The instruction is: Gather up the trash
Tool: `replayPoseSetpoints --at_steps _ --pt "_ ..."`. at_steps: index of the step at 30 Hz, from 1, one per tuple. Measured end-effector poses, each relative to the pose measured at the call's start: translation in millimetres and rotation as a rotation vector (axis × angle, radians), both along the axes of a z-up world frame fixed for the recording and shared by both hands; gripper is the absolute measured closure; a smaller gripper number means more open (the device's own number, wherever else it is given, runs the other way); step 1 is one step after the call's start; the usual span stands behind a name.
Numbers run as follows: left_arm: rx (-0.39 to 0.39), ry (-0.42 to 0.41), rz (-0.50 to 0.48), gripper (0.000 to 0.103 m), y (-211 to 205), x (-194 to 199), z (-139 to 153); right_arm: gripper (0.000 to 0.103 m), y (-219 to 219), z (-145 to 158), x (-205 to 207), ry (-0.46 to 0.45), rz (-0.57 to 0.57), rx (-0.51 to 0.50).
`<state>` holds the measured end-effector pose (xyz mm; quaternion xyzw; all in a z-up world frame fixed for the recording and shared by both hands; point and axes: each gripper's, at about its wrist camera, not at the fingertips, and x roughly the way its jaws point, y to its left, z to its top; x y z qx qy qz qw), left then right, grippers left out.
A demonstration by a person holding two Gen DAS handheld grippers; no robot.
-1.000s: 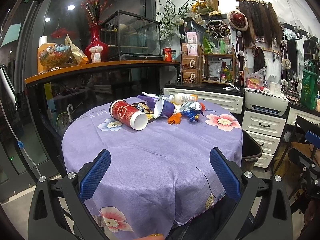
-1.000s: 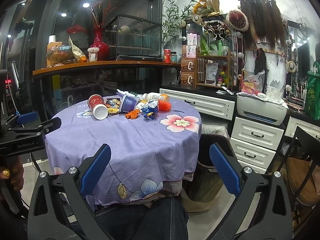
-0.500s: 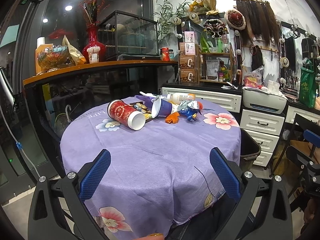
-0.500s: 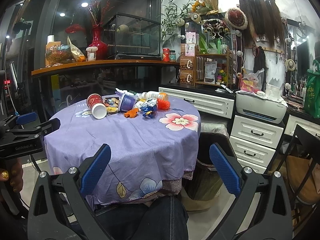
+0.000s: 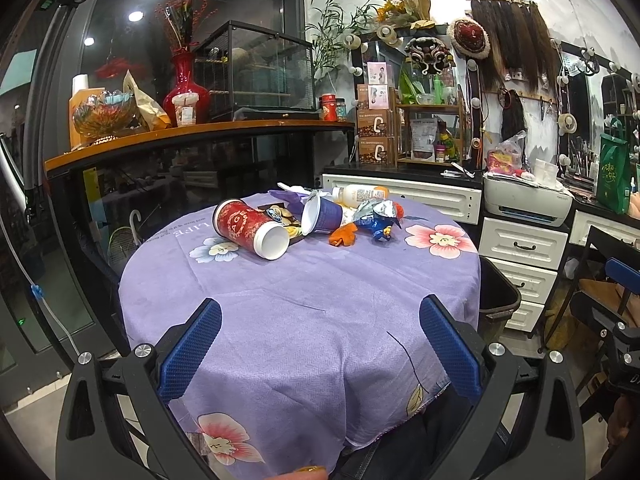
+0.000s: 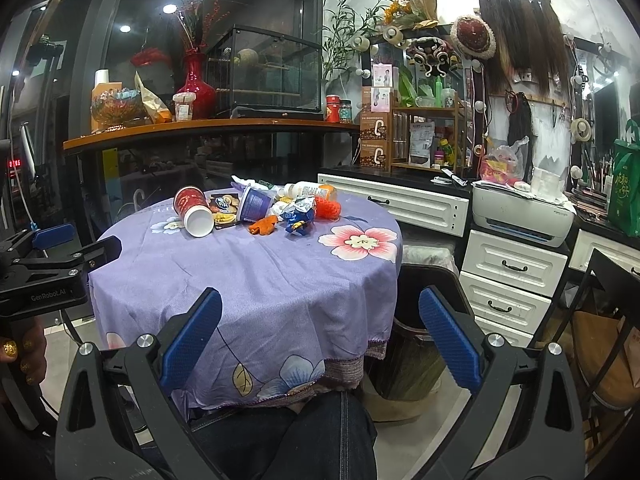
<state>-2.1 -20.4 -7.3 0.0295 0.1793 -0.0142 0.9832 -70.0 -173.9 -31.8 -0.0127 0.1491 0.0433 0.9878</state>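
— Surface?
— Round table under a purple floral cloth (image 5: 304,320); white drawer units (image 6: 512,276) and a dark waste bin (image 5: 496,292) to its right.

— Trash?
— Clustered at the far edge: tipped red paper cup (image 5: 250,229), purple cup (image 5: 322,216), blue foil wrapper (image 5: 378,222).

— Grippers?
— Left gripper (image 5: 320,354) and right gripper (image 6: 320,344) both spread wide, empty, short of the pile.

A red vase (image 5: 187,87) and printer (image 5: 527,203) flank the room.
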Motion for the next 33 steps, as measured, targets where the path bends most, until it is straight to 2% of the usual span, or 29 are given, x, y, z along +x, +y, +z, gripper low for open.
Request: replayPoseSetpoints --at_steps 29,33 --pt "0.002 0.002 0.001 0.005 -0.8 0.4 -0.9 0.006 1.8 -10.5 5.7 0.015 -0.004 -0.006" --pt "0.004 0.037 -0.006 0.005 -0.6 6.2 -8.4 0.006 0.5 -15.4 11.5 0.03 -0.013 -0.025"
